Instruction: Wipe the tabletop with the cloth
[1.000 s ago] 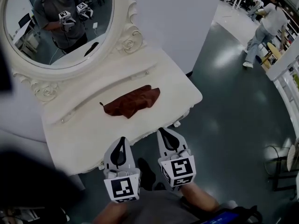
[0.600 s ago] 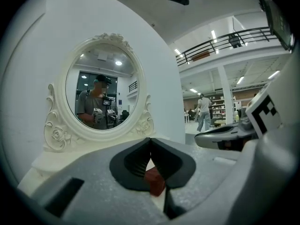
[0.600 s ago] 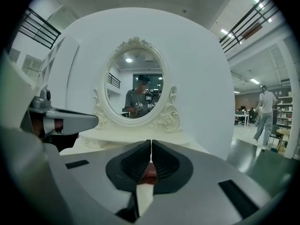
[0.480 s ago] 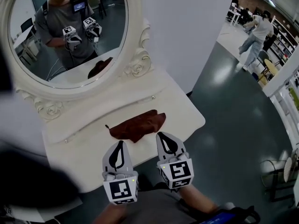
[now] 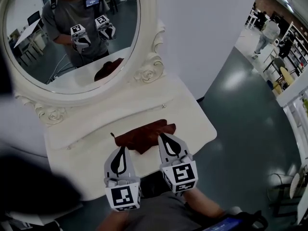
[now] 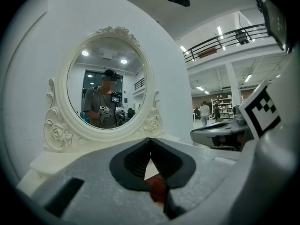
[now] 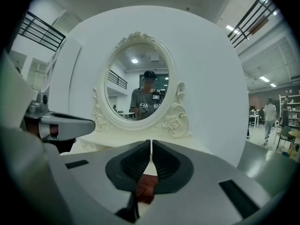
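The left tool and right tool are held side by side at the near edge, both with jaws fully closed and nothing gripped; a pick-up is judged not yet begun. Just beyond their tips the brown cloth is found crumpled on the white counter, within easy reach. Farthest, an oval mirror is mounted.

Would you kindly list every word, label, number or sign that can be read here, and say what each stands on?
No words or numbers can be read.
On the left gripper, the left marker cube: black-and-white squares, no letters.
On the right gripper, the right marker cube: likewise.
The screen reflected in the mirror: too blurred.
The sign on the balcony railing: too small.
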A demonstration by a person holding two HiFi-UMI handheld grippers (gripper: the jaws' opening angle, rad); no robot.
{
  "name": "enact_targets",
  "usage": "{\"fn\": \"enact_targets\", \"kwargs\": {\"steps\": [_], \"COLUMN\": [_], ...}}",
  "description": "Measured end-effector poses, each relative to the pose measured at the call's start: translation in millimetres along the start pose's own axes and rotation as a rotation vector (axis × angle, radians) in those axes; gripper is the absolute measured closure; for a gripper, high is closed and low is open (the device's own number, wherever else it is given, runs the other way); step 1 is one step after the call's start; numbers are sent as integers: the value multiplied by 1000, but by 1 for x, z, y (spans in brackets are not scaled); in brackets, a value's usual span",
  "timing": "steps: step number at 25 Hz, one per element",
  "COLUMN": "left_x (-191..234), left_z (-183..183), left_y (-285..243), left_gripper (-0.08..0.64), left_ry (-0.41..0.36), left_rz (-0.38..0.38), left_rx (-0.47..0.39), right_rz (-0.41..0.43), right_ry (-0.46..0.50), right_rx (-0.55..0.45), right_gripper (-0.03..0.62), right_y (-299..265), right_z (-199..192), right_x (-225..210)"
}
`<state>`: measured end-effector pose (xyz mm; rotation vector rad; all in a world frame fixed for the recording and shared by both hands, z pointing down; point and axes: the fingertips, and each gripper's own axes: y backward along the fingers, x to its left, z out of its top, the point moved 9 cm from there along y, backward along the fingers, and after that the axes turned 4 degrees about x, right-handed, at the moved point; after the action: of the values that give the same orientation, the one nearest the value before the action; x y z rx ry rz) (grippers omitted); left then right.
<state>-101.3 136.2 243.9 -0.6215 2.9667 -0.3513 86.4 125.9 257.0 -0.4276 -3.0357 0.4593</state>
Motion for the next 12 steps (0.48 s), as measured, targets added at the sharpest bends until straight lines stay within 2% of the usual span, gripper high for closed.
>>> {"fn": "enact_targets", "kwargs": {"steps": [4,9,12], "left_x": [4,15,21], "left_z": [7,-11,-21], "left_y": [-21,-40,-54], "left_gripper": [545,545,545], "left_ry": [0,54,82], "left_rz": [25,72,83], "left_rx": [-29,76,97], "right_rz": [51,112,143], "right_ry": [3,5,-4], "right_rx": [28,98,145], "right_gripper": [575,575,567], "right_y": [-28,-63,-86], "right_z": [-1,-14,-26], "right_x": [-7,-11,-13]}}
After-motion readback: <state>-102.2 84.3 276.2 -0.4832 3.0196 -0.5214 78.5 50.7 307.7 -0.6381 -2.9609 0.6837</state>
